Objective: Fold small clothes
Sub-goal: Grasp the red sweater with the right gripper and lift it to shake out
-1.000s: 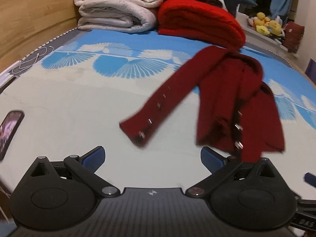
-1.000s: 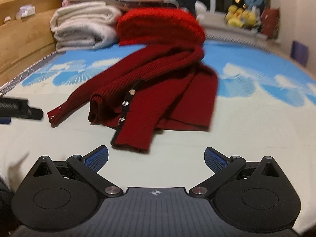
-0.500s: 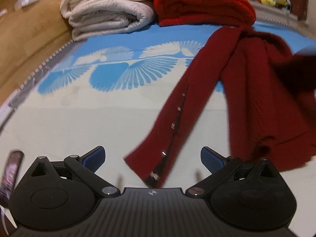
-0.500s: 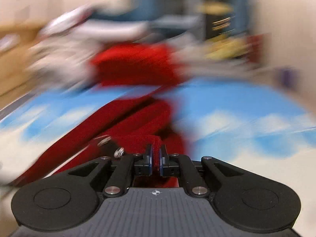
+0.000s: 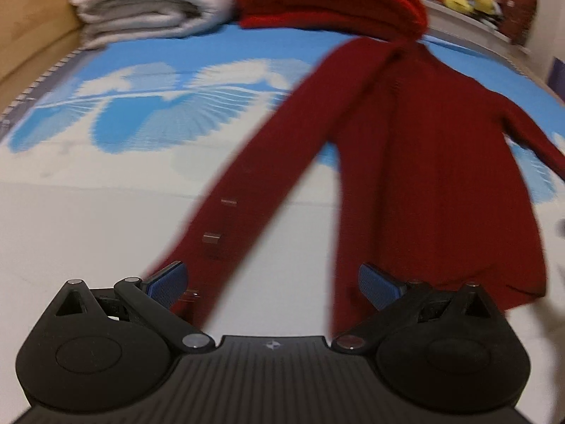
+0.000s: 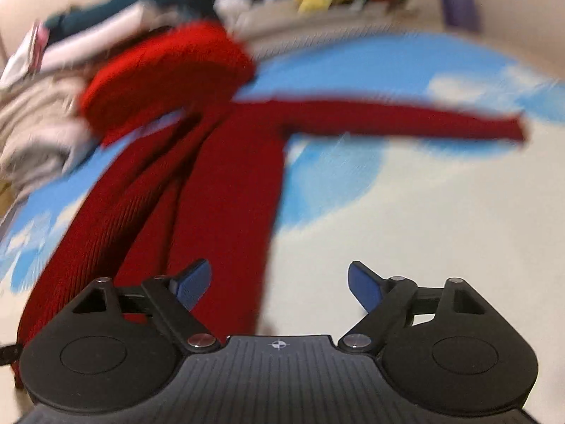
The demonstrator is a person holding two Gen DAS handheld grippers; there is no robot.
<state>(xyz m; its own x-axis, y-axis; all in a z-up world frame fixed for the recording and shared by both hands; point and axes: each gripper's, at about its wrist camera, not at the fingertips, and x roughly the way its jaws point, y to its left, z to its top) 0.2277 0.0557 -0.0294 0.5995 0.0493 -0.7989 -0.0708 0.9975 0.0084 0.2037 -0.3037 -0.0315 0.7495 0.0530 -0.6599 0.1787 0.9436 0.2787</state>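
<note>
The dark red cardigan (image 5: 434, 162) lies spread on a bed (image 5: 88, 233) sheeted in pale cream and blue. Folded blankets (image 5: 148, 7) line the wooden headboard. Left tongs (image 5: 272, 284) gape wide; right tongs (image 6: 279, 284) are opening, both gripping nothing.

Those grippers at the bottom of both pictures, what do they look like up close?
The left gripper and the right gripper look alike: a matte black ribbed body bearing a small cross-shaped mark, two round black housings, angled black link arms with silver pivot pins, and blue textured pads on the jaws. No cables or sleeves show.
</note>
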